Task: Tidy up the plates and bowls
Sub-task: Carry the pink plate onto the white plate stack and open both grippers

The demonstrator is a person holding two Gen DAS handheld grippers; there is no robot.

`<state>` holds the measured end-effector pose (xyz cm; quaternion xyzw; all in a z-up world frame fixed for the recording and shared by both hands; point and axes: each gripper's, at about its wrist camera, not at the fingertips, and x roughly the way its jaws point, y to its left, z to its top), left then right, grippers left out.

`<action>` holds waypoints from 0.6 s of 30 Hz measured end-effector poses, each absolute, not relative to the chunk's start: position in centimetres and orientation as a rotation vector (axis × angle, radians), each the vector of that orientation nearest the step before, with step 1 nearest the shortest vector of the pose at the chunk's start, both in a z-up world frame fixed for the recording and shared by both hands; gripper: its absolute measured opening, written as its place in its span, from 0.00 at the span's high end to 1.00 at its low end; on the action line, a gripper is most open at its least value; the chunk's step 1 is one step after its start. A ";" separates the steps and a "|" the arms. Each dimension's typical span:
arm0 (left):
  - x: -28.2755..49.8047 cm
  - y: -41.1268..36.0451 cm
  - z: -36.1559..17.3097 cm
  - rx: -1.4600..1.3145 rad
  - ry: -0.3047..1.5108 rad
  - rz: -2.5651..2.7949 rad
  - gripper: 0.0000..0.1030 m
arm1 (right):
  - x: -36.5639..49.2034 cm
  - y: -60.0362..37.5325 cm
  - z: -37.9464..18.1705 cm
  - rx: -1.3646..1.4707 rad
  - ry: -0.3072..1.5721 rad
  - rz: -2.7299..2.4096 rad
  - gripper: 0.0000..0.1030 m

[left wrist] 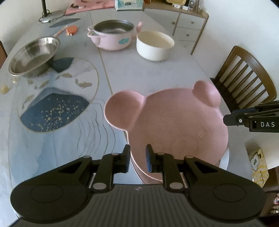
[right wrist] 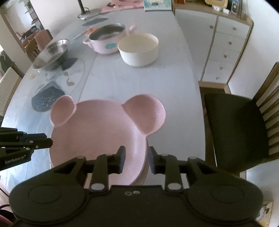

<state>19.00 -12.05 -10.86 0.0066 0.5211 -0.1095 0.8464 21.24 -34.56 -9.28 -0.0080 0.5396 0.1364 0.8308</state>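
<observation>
A pink bear-shaped plate (left wrist: 174, 118) (right wrist: 97, 125) with two round ears lies at the near edge of the table. My left gripper (left wrist: 138, 157) straddles its left rim, jaws slightly apart, pads not pressing. My right gripper (right wrist: 136, 158) straddles the right rim the same way, with a visible gap on both sides. Each gripper's tip also shows in the other view: the right gripper (left wrist: 226, 120), the left gripper (right wrist: 48, 142). Farther back stand a steel bowl (left wrist: 33, 55) (right wrist: 50, 54), a pink handled bowl with a steel liner (left wrist: 111, 37) (right wrist: 106, 40) and a white bowl (left wrist: 154, 46) (right wrist: 138, 51).
A round blue-and-white placemat (left wrist: 57, 97) lies left of the plate, partly under the steel bowl. A wooden chair (right wrist: 235, 131) (left wrist: 244, 78) stands close on the right of the table. A white drawer cabinet (right wrist: 226, 43) is behind it. A lamp base (left wrist: 50, 16) sits at the far end.
</observation>
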 end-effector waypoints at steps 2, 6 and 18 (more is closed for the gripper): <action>19.0 -11.9 -10.4 0.010 1.085 -0.230 0.68 | 21.2 -34.3 -8.9 -0.014 1.139 0.297 0.69; 18.9 -11.5 -9.5 0.007 1.049 -0.223 0.51 | 21.3 -33.6 -8.2 -0.013 1.129 0.315 0.66; 19.4 -8.7 -6.5 -0.017 0.946 -0.187 0.41 | 22.5 -29.8 -5.0 -0.017 1.052 0.381 0.42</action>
